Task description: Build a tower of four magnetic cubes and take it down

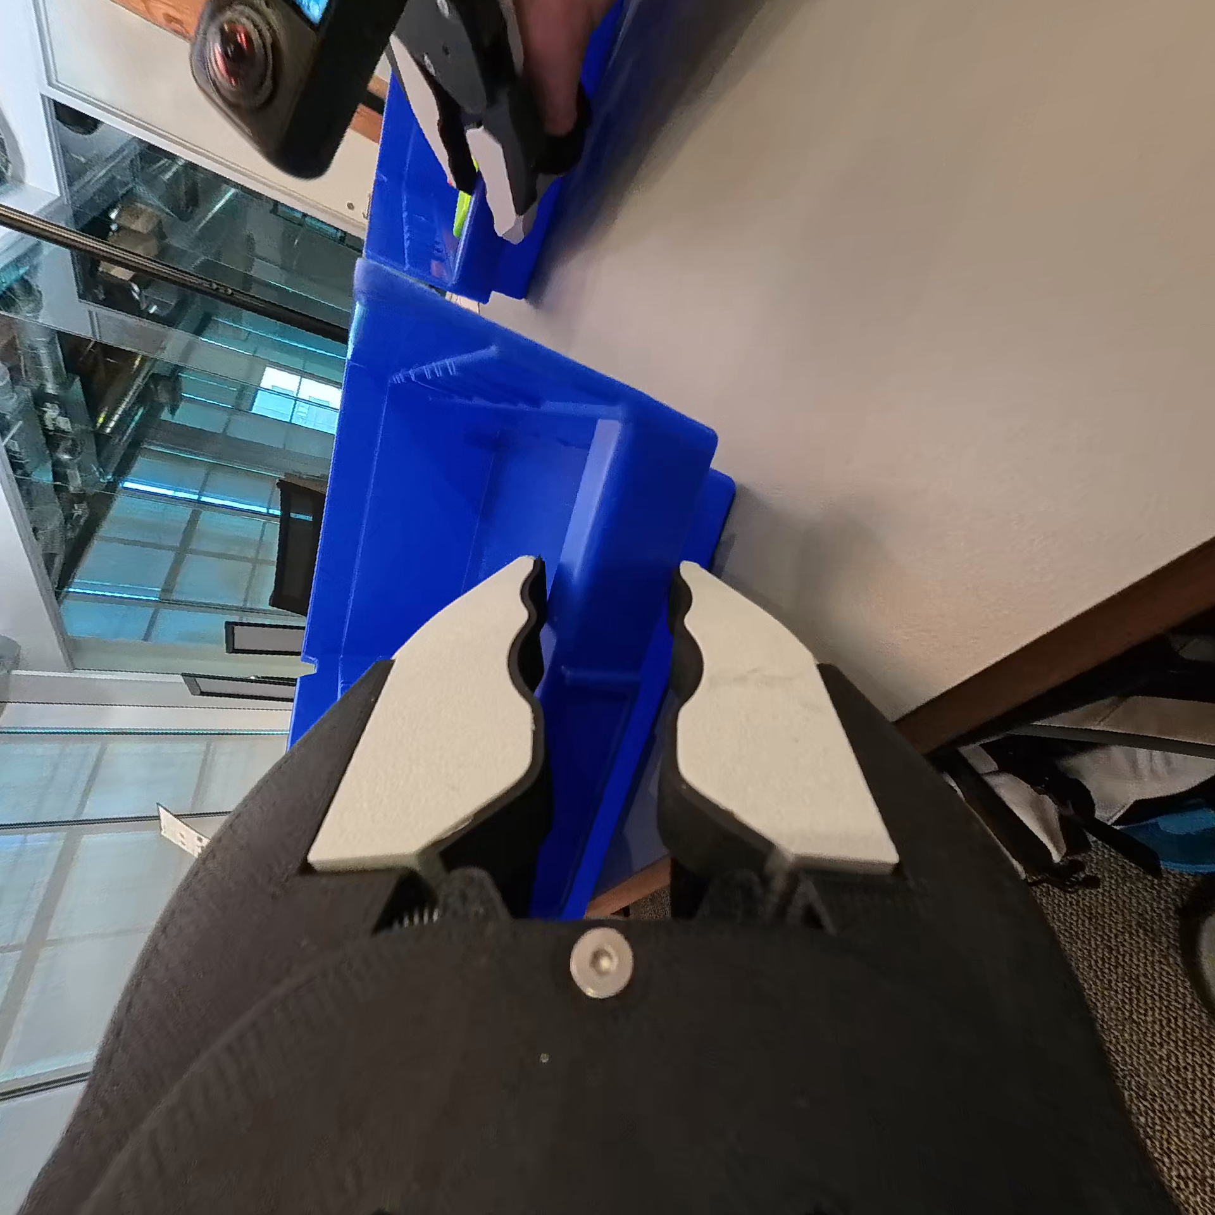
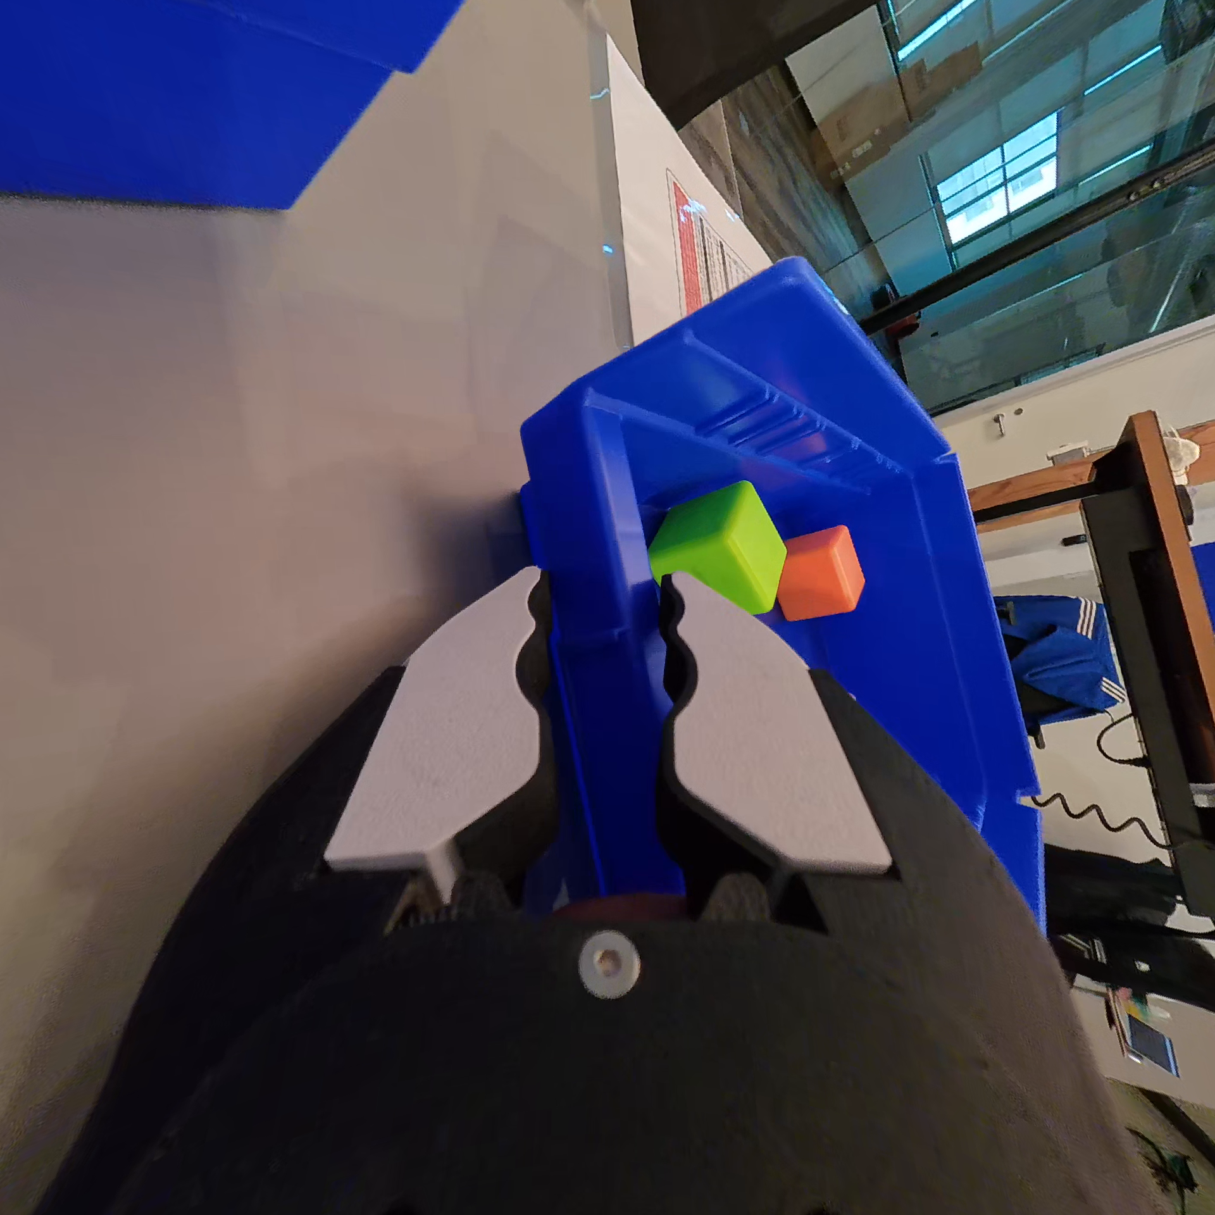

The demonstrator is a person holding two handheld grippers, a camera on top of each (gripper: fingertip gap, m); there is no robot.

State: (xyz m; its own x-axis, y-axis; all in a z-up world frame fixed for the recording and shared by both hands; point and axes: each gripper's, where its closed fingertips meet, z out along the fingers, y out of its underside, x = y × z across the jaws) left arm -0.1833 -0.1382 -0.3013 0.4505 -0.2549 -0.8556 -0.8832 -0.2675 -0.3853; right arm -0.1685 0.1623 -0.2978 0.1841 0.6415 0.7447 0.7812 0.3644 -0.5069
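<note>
While both tongs, left (image 1: 608, 578) and right (image 2: 601, 585), gape empty, green cube (image 2: 720, 549) and orange cube (image 2: 822, 573), centre frame in a blue bin (image 2: 920, 657), look light, rigid, slick: grip opposite flat faces.

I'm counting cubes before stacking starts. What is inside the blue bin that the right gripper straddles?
Inside the blue bin lie a green cube and an orange cube, touching. The right gripper covers the bin's near end, so more cubes could be hidden there.
</note>
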